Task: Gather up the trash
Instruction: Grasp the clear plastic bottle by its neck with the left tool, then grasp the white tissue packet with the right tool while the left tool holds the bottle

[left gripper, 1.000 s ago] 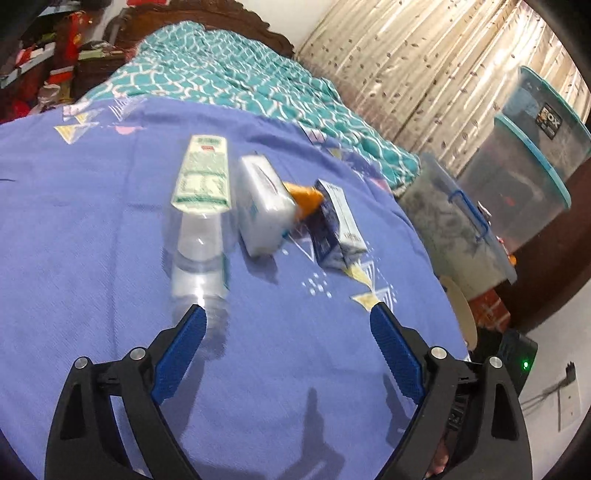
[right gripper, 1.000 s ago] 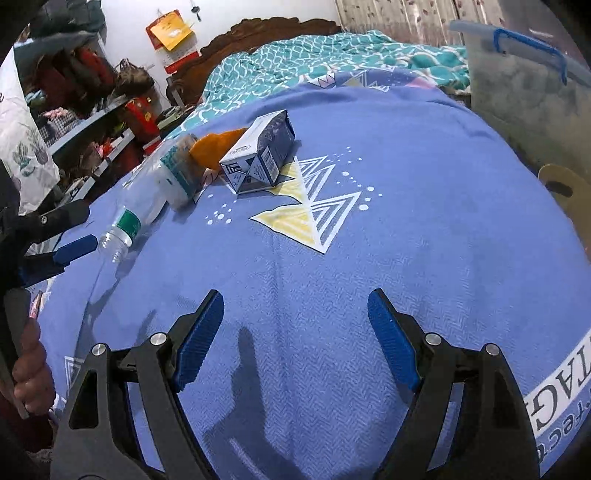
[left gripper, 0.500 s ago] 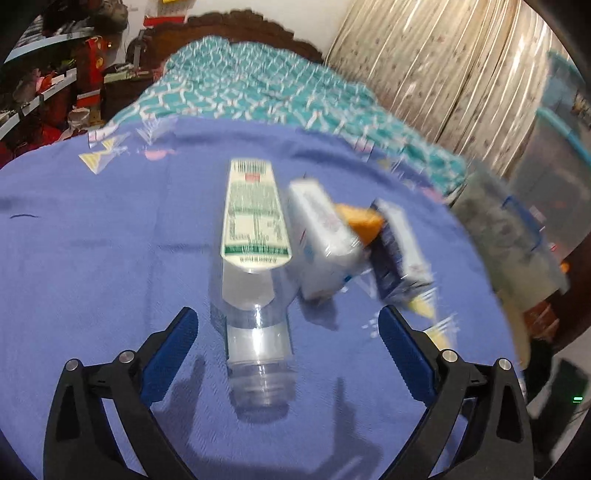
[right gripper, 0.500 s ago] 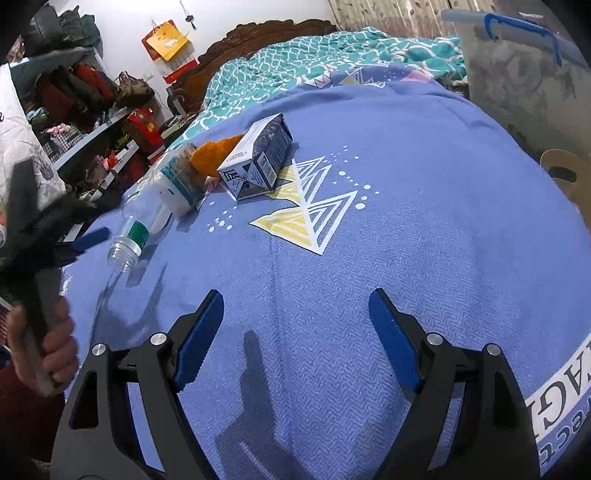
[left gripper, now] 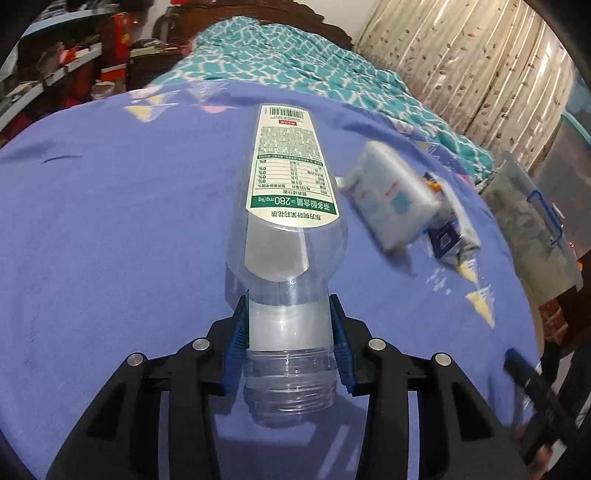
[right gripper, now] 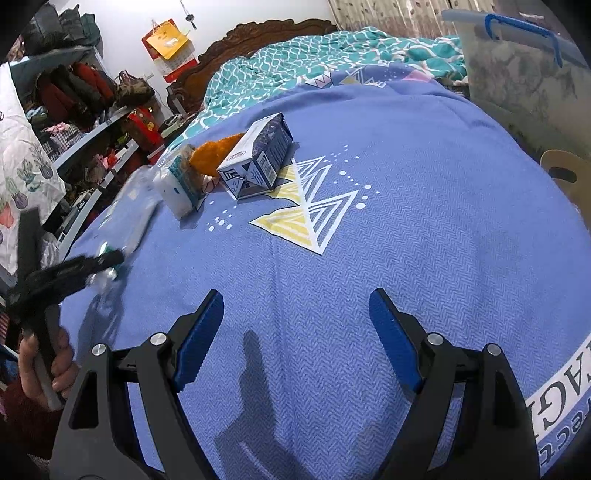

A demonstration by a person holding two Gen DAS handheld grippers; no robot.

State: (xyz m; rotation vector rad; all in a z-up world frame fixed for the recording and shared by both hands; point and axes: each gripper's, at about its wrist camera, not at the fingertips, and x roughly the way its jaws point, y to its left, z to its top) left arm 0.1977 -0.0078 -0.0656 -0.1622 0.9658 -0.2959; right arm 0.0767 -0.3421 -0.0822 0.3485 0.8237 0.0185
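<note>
My left gripper [left gripper: 288, 332] is shut on the neck of an empty clear plastic bottle [left gripper: 286, 206] with a white and green label; its open mouth points at the camera. In the right wrist view the bottle [right gripper: 129, 221] is a blur at the left, held by the left gripper [right gripper: 107, 262]. A white tissue pack [left gripper: 391, 199], an orange wrapper [right gripper: 218, 155] and a blue and white carton [right gripper: 258, 158] lie together on the blue bedspread [right gripper: 406, 221]. My right gripper [right gripper: 295, 332] is open and empty above the spread, nearer than the trash.
A teal patterned blanket [left gripper: 295, 66] and a wooden headboard [right gripper: 266, 33] lie beyond the spread. Clear storage bins [right gripper: 517, 66] stand by the curtains on the right. Cluttered shelves [right gripper: 74, 122] line the left side.
My left gripper moved forward over the bottle and closed on its neck. The right gripper stayed open and barely moved.
</note>
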